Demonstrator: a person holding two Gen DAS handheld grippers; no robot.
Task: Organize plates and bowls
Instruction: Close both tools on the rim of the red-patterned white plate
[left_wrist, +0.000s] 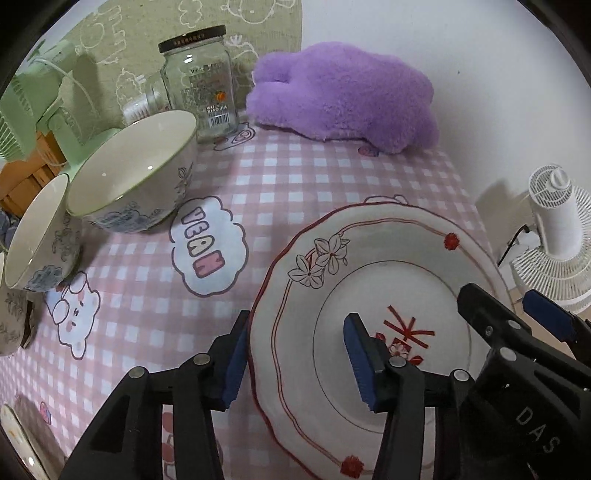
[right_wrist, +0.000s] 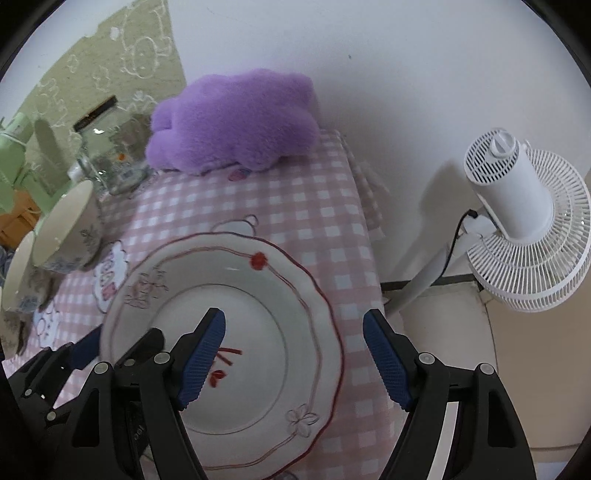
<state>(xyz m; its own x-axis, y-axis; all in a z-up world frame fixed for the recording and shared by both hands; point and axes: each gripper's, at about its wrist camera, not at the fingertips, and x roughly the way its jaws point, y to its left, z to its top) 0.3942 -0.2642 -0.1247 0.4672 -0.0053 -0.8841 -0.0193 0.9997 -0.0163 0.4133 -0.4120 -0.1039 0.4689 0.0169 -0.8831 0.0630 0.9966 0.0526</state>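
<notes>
Left wrist: large bowl (left_wrist: 136, 173) and glass jar (left_wrist: 201, 85) hold nothing.

Checked tablecloth (left_wrist: 295, 177) bears plate (left_wrist: 369, 258), bowls (left_wrist: 136, 173), jar (left_wrist: 201, 85)

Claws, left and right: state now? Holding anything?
Left claw: open, straddling the left rim of the plate, pads not pressing it.
Right claw: open wide over the plate's right rim, holding nothing.
</notes>
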